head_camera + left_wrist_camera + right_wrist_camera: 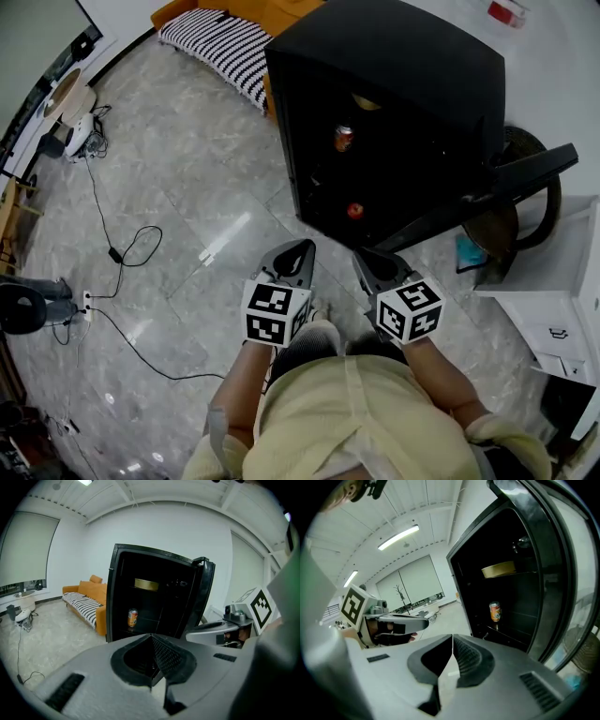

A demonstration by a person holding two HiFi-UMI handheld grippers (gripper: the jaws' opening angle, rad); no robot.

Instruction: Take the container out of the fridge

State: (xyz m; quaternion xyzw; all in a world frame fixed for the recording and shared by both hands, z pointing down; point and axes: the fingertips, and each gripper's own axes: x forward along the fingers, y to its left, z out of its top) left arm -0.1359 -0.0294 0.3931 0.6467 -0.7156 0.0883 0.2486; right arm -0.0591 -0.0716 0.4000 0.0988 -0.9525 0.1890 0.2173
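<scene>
A shallow, round, tan container [146, 584] is sitting in the fridge [111, 603]. The left hand-held gripper [151, 638] and right hand-held gripper [452, 637] are resting closed, empty.

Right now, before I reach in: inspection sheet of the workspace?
Surface: floor, grey glossy tile; the fridge stands on it.
Job's things: fridge door open; container on the top shelf, untouched.
Clutter: can on the shelf below; red item lower down, too small to tell.
Grippers: left gripper shut, empty; right gripper shut, empty; both short of the fridge.
Cables: black cables loose on the floor at left, clear of the fridge.
Surroundings: sofa with striped cover beside the fridge; white cabinet at right.
</scene>
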